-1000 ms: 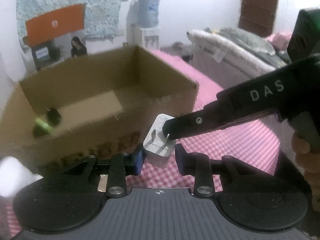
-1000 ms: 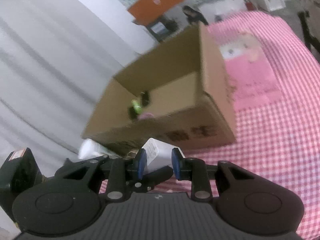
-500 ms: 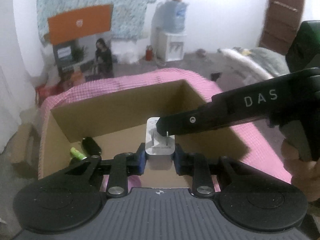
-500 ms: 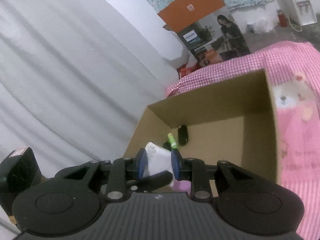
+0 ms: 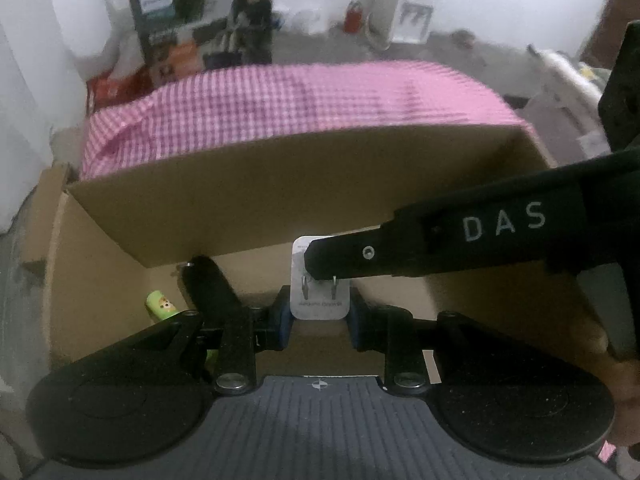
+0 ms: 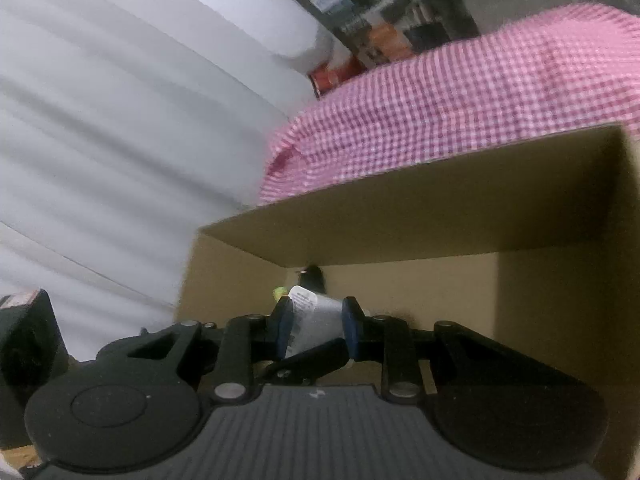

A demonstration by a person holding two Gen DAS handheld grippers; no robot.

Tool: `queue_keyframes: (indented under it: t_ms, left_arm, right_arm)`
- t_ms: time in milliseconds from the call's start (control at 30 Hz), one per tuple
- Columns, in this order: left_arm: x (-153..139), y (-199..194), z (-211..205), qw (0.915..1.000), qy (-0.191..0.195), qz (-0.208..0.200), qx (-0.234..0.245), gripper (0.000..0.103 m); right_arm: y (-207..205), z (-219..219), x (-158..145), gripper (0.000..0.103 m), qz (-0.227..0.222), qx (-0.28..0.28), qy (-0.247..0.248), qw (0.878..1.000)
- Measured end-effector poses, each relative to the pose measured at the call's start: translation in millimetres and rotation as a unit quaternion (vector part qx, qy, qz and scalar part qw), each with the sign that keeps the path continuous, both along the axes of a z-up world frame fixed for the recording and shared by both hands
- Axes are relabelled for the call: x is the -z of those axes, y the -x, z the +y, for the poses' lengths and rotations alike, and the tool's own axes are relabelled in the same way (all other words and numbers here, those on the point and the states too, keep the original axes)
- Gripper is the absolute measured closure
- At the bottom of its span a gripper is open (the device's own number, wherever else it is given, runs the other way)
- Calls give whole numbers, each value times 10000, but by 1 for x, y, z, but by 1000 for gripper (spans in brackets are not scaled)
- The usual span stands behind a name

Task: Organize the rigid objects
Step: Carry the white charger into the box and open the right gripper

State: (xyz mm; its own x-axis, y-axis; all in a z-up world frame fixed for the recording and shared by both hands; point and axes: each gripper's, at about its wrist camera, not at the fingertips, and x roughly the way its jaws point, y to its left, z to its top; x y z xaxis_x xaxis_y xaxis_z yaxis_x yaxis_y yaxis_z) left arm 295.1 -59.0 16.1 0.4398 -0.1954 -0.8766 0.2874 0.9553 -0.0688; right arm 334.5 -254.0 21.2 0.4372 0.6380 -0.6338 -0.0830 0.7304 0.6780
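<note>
A white plug adapter [image 5: 320, 302], prongs facing the camera, is held over the inside of an open cardboard box [image 5: 280, 200]. My left gripper [image 5: 318, 314] is shut on its lower body, blue pads on both sides. A finger [image 5: 400, 252] of my right gripper crosses from the right and covers the adapter's top. In the right wrist view my right gripper [image 6: 314, 320] is shut on the same adapter [image 6: 316, 312], with a left finger [image 6: 316, 356] underneath. On the box floor lie a green tube [image 5: 160, 306] and a black object [image 5: 208, 284].
The box [image 6: 400, 208] stands on a pink checked cloth [image 5: 300, 100]. A white curtain [image 6: 120, 120] hangs to the left. Beyond the table are a printed carton [image 5: 160, 20], a red canister [image 5: 354, 20] and floor clutter. A person's hand [image 5: 624, 380] holds the right gripper.
Both grippers carried the adapter together from in front of the box's outer wall to over its open inside. The view has tipped downward into the box.
</note>
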Motion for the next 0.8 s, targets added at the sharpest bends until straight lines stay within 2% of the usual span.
queue_keyframes:
  t_ms: [267, 467, 533, 600, 633, 733, 800]
  left_arm:
    - [20, -16, 3, 9994, -287, 164, -106, 77]
    - [9, -10, 0, 9996, -296, -24, 2, 71]
    - [0, -4, -1, 9995, -285, -114, 36, 57]
    - [-13, 6, -1, 9991, -296, -288, 103, 47]
    - [-20, 12, -1, 9987, -294, -395, 158, 43]
    - [-46, 37, 2, 9965, -205, -738, 326, 32]
    - [-63, 57, 3, 9941, -154, -966, 459, 29]
  right_arm:
    - [-30, 13, 26, 73, 238, -65, 117, 9996]
    - [-35, 15, 25, 70, 139, -74, 233, 9996]
    - [-29, 13, 17, 66, 26, -37, 253, 9997]
    - [-19, 10, 5, 50, -155, 22, 332, 9993]
    - [-11, 7, -4, 48, -305, 53, 367, 9988]
    - [18, -2, -32, 44, -752, 116, 412, 9963]
    - [43, -9, -51, 35, -1057, 170, 403, 9934]
